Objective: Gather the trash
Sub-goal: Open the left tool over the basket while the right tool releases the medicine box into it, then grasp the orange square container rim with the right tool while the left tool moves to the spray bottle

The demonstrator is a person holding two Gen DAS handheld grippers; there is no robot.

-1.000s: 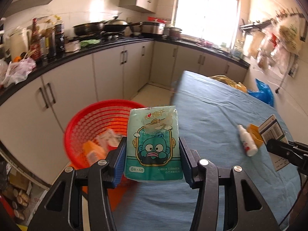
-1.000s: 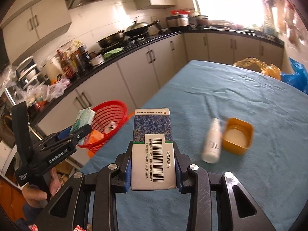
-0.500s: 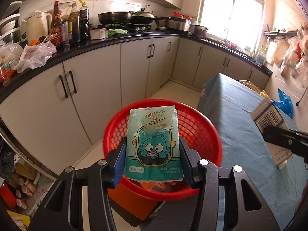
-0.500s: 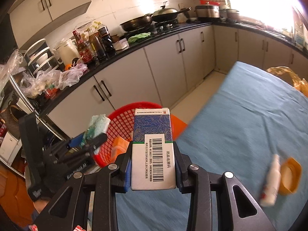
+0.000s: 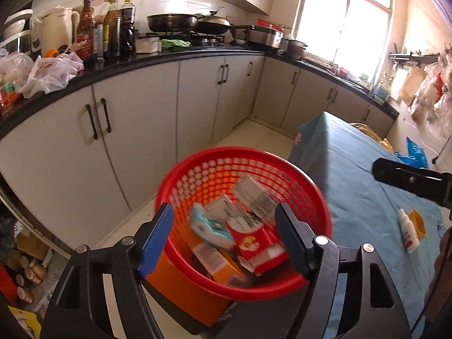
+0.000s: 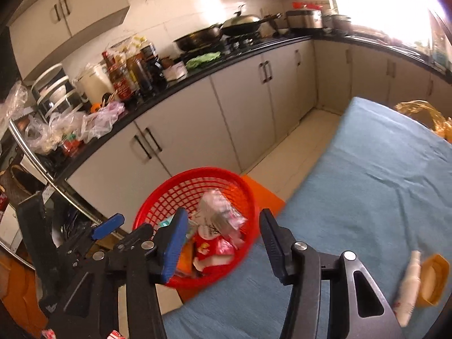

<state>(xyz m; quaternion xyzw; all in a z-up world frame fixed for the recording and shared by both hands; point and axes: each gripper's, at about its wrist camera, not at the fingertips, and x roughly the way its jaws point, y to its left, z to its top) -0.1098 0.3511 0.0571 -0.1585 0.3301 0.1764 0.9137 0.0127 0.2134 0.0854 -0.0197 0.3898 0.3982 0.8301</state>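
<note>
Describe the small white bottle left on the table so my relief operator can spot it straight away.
Start at the blue-covered table beside the red basket. Near its right-hand edge in the right wrist view lies a white bottle on its side. It sits right beside an orange lid, which is squat and open-topped; the bottle is slim with red print.

We can't read any print on the packs in the red basket [image 5: 245, 155]; the tissue pack [image 5: 207, 226] and barcoded box [image 5: 254, 197] are smeared with blur. The basket's near rim sits behind the left gripper [image 5: 223, 237]. In the right wrist view, the basket's contents are a blurry jumble, and the white bottle [image 6: 408, 285] and orange lid [image 6: 433, 279] are soft, the bottle's base hidden behind the right gripper [image 6: 223, 243].
</note>
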